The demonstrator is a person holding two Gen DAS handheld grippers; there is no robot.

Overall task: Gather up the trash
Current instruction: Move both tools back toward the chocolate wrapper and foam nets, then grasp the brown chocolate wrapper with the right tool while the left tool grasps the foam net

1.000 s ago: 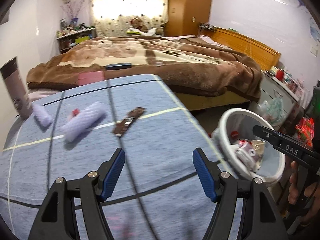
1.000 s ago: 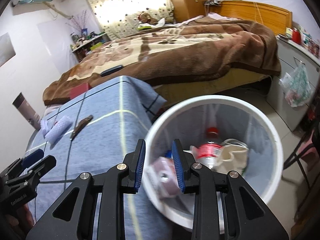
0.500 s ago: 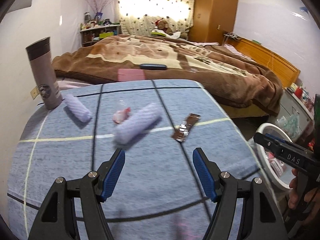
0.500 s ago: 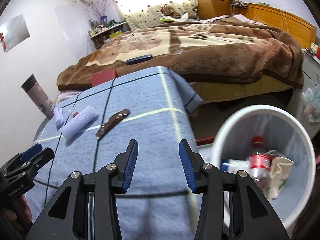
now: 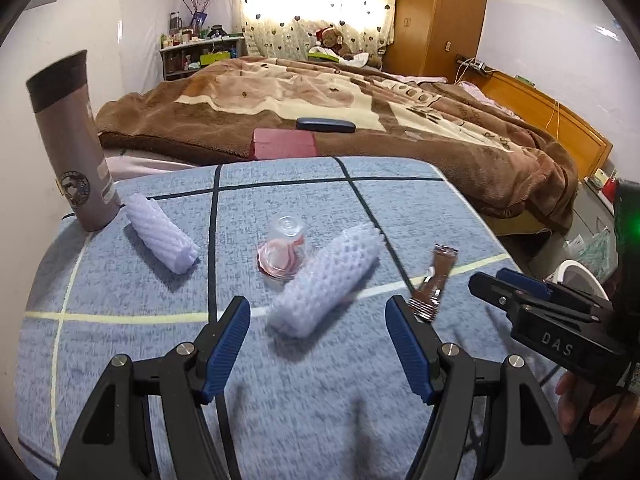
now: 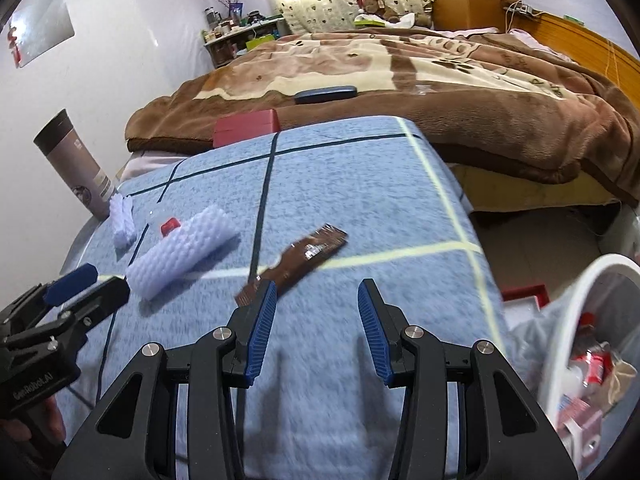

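On the blue checked tablecloth (image 5: 280,420) lie a large white foam net roll (image 5: 326,284), a smaller foam roll (image 5: 160,238), a clear plastic cup with a red lid (image 5: 282,254) and a brown snack wrapper (image 5: 434,282). My left gripper (image 5: 318,344) is open and empty, just short of the large roll. My right gripper (image 6: 316,328) is open and empty, just short of the wrapper (image 6: 296,258); the large roll (image 6: 182,252) lies to its left. The white trash bin (image 6: 592,280) holds a bottle and wrappers at the right.
A brown thermos (image 5: 74,144) stands at the table's far left corner. A red box (image 5: 284,144) and a dark case (image 5: 326,125) lie on the bed's brown blanket (image 5: 360,112) behind the table. A red tray (image 6: 524,300) lies on the floor by the bin.
Both grippers have swung left from the trash bin to the table. The right gripper's jaws, nearly together over the bin, have opened wide. The trash items now lie closer ahead.
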